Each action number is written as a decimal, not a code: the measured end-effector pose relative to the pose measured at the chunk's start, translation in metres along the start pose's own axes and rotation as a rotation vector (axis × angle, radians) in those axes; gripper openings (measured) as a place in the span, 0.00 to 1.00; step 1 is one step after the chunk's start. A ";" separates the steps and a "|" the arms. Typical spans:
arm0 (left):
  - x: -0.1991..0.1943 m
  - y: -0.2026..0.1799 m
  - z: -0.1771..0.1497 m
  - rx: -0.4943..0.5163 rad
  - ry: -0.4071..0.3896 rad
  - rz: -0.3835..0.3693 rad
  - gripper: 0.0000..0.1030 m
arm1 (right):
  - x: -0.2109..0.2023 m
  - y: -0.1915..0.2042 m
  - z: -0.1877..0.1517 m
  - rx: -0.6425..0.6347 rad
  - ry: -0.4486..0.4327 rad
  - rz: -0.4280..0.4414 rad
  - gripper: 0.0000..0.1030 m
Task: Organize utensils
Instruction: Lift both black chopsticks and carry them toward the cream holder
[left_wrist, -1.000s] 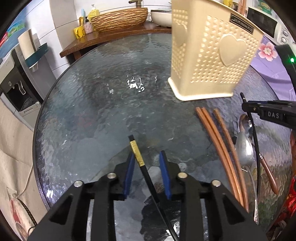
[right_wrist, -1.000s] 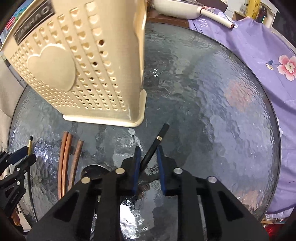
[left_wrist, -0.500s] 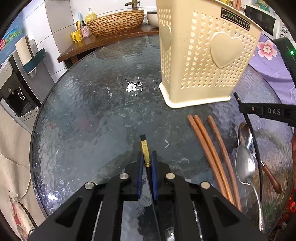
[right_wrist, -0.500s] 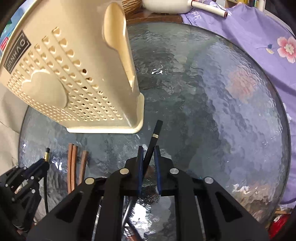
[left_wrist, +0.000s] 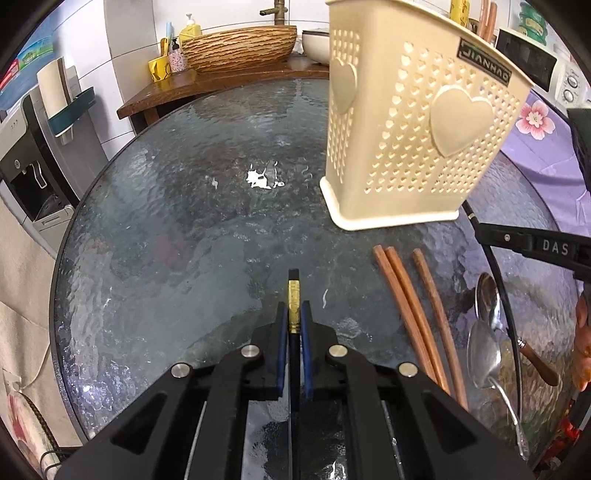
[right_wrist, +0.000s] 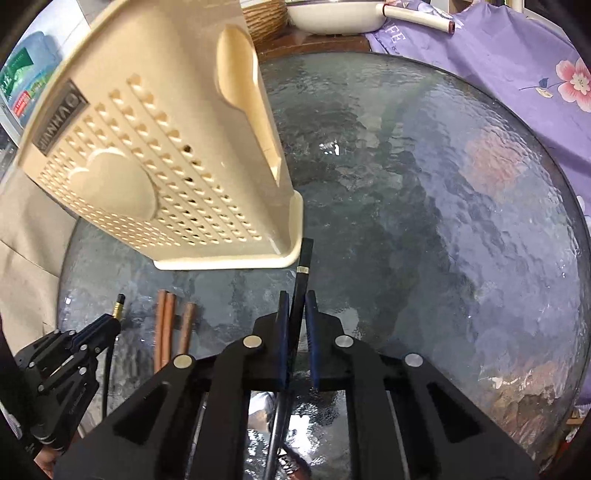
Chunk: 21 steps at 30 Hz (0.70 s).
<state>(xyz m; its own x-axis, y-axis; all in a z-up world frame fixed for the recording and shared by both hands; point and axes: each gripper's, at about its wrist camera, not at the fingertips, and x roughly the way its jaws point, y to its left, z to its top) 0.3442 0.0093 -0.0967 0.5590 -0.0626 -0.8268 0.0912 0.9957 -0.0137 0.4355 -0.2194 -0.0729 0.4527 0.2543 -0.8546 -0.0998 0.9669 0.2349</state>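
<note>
While the left gripper (left_wrist: 294, 314) sits at the bottom centre of the left wrist view, its blue pads (left_wrist: 282, 347) are clamped on 1 black chopstick with a gold band (left_wrist: 294, 291), whose tip projects up past the pads. The right gripper (right_wrist: 295, 306), at the bottom centre of the right wrist view, is likewise closed on a 2nd black chopstick (right_wrist: 303, 266); the tip of that chopstick lies just beside the lower right corner of the cream utensil holder (right_wrist: 177, 173).

Both sets of jaws have just been closing, each with a chopstick between the pads.

The holder stands upright on the round glass table (left_wrist: 177, 229), in the upper right of the left wrist view. Below it, at centre right, 3 brown chopsticks (left_wrist: 410, 306) lie side by side on the glass. Further right lie 2 metal spoons (left_wrist: 485, 332), overlapping.
</note>
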 end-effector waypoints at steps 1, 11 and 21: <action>-0.002 0.001 0.000 -0.005 -0.005 -0.005 0.07 | -0.004 0.000 0.000 0.008 -0.005 0.017 0.08; -0.054 0.009 0.011 -0.038 -0.151 -0.064 0.07 | -0.046 -0.003 -0.006 0.030 -0.085 0.125 0.08; -0.115 0.005 0.014 -0.052 -0.293 -0.139 0.07 | -0.121 0.008 -0.011 -0.054 -0.239 0.258 0.08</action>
<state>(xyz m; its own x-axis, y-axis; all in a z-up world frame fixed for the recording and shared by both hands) 0.2915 0.0205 0.0059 0.7583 -0.2076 -0.6179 0.1455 0.9779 -0.1499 0.3704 -0.2420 0.0274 0.6003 0.4848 -0.6361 -0.2820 0.8726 0.3989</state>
